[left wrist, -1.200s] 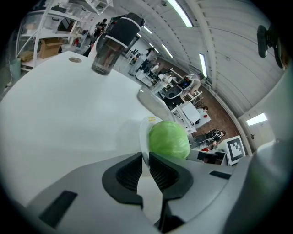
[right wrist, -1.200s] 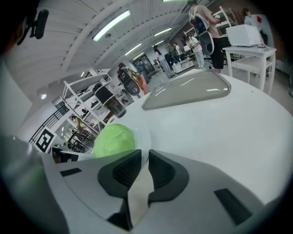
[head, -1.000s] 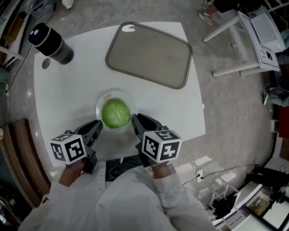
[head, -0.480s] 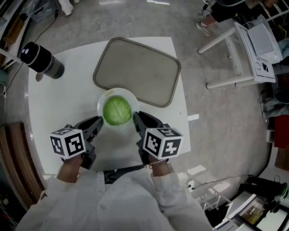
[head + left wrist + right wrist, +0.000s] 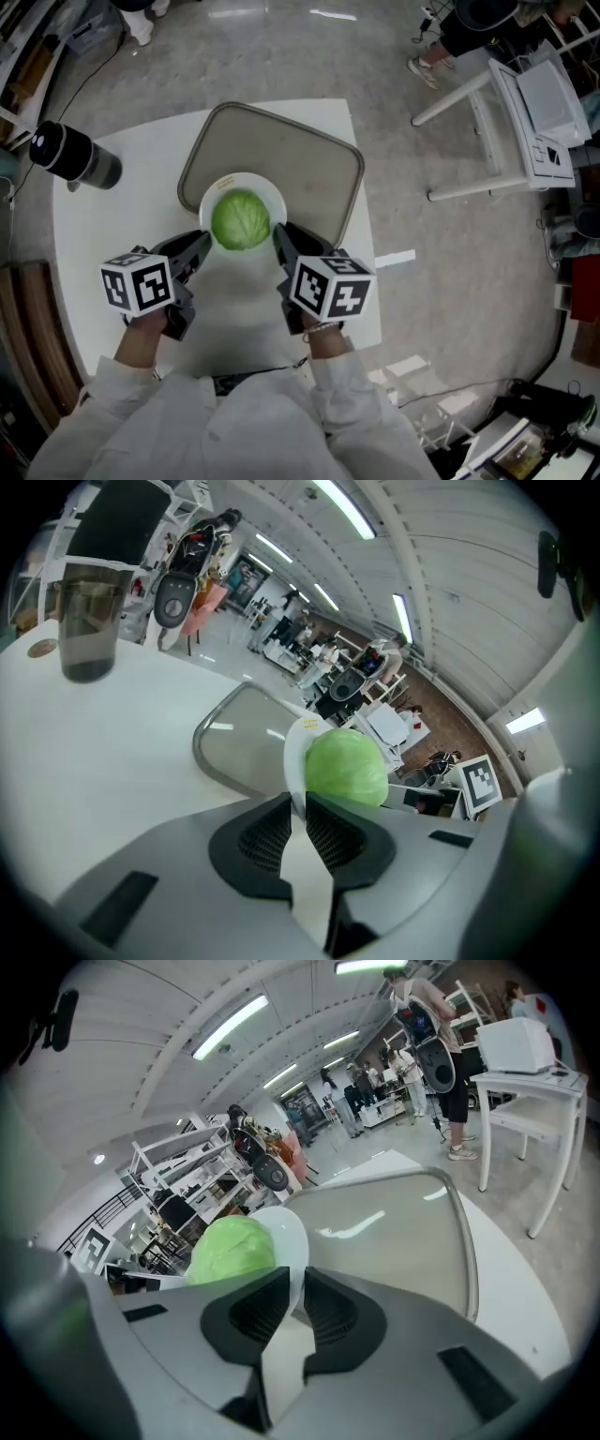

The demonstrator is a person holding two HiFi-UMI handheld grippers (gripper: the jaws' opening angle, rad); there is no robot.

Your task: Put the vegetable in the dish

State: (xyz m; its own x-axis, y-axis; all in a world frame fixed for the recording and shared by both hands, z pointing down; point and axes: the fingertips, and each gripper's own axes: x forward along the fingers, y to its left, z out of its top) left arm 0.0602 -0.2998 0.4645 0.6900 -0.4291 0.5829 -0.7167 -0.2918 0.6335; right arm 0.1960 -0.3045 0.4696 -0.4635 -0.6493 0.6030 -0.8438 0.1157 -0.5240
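Note:
A round green cabbage [image 5: 240, 219] sits on a white plate [image 5: 268, 193]. The plate hangs over the near edge of a grey tray [image 5: 291, 155]. My left gripper [image 5: 200, 243] is shut on the plate's left rim and my right gripper [image 5: 279, 235] on its right rim. In the left gripper view the plate's rim [image 5: 294, 752] runs into the narrow gap of my left gripper [image 5: 298, 810], with the cabbage [image 5: 345, 767] just beyond. In the right gripper view the plate [image 5: 289, 1232] is pinched the same way by my right gripper [image 5: 293, 1296], and the cabbage [image 5: 230, 1247] lies to its left.
The tray lies on a white table [image 5: 103, 244]. A dark cylindrical cup [image 5: 71, 157] stands at the table's far left, also shown as the cup [image 5: 89, 621]. A white desk [image 5: 530, 89] stands on the floor to the right. People stand far off across the room.
Both grippers have carried the plate with the cabbage away from me, from over the bare table to over the near edge of the tray. The grips have not changed.

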